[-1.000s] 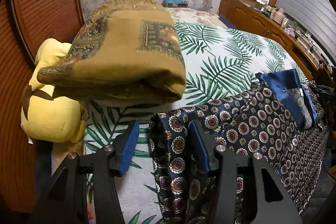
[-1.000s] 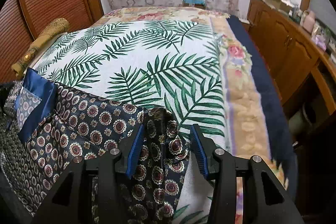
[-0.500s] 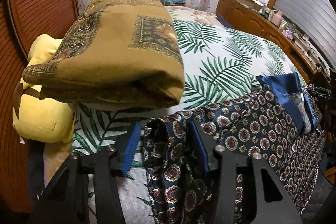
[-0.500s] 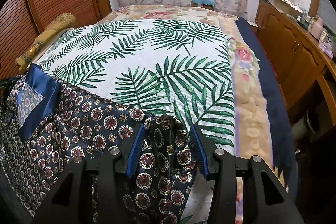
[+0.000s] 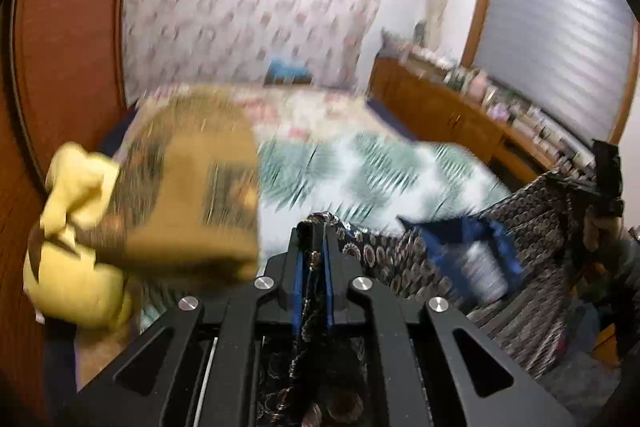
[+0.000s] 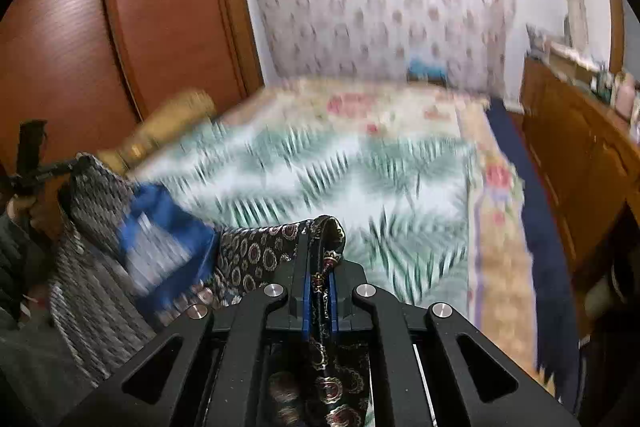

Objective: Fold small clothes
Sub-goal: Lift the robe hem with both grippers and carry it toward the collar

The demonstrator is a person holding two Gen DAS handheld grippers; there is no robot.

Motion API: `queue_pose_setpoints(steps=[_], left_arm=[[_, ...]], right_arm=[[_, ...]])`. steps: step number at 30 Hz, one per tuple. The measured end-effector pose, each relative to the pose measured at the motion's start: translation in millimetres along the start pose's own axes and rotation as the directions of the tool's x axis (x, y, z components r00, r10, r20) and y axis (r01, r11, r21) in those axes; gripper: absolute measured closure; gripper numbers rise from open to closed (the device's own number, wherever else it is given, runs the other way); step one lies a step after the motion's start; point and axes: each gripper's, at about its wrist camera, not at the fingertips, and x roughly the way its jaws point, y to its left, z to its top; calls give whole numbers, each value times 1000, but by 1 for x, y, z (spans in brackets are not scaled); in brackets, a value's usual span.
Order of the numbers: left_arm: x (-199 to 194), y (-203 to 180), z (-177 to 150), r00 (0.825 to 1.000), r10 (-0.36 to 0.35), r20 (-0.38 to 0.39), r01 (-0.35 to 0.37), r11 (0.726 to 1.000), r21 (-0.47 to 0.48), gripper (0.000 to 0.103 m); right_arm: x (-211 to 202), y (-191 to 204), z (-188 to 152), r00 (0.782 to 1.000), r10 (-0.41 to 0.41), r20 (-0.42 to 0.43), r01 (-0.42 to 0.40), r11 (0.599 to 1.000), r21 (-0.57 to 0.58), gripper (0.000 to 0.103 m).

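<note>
Gripping the patterned shirt [image 5: 420, 263] at both ends.
Left gripper [image 5: 314, 251] and right gripper [image 6: 320, 267] have just closed, pinching it above the bed [image 6: 360, 167].

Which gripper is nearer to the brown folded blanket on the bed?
Left. The left gripper holds the patterned garment right beside the brown folded blanket; the right gripper is further across the bed.

The garment [image 5: 420, 263] is hanging at lower centre before the bed [image 5: 360, 163], with a cushion [image 5: 188, 187] lying at left.
</note>
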Motion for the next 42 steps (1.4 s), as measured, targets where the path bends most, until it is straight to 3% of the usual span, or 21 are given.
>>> queue_pose_setpoints(steps=[6, 10, 18, 21, 23, 26, 31, 37, 42], left_arm=[[-51, -11, 57, 983, -68, 168, 69, 998, 3, 94], [-81, -13, 90, 962, -38, 269, 35, 999, 16, 94], [-135, 0, 147, 910, 29, 413, -45, 999, 28, 94], [-133, 11, 161, 903, 66, 425, -83, 996, 22, 94], [-123, 18, 165, 907, 80, 412, -94, 995, 15, 94], [-90, 32, 168, 931, 99, 350, -107, 994, 2, 94], [-4, 59, 155, 964, 166, 209, -167, 986, -12, 94], [82, 82, 138, 974, 208, 90, -206, 978, -33, 94], [127, 88, 129, 971, 239, 18, -239, 971, -24, 94]], right_arm=[[-67, 10, 60, 981, 46, 186, -45, 999, -10, 97], [-117, 18, 92, 954, 55, 294, -49, 998, -27, 97], [-193, 38, 142, 905, 27, 424, 13, 996, -89, 97], [-198, 41, 156, 904, -21, 426, 71, 992, -101, 97], [-183, 46, 158, 914, -42, 404, 89, 991, -99, 97], [-135, 47, 160, 938, -109, 329, 147, 985, -95, 97], [-42, 24, 147, 967, -195, 166, 208, 976, -60, 97], [63, 0, 122, 970, -244, 3, 244, 969, -41, 97], [112, -7, 121, 962, -265, -61, 265, 964, -9, 97]])
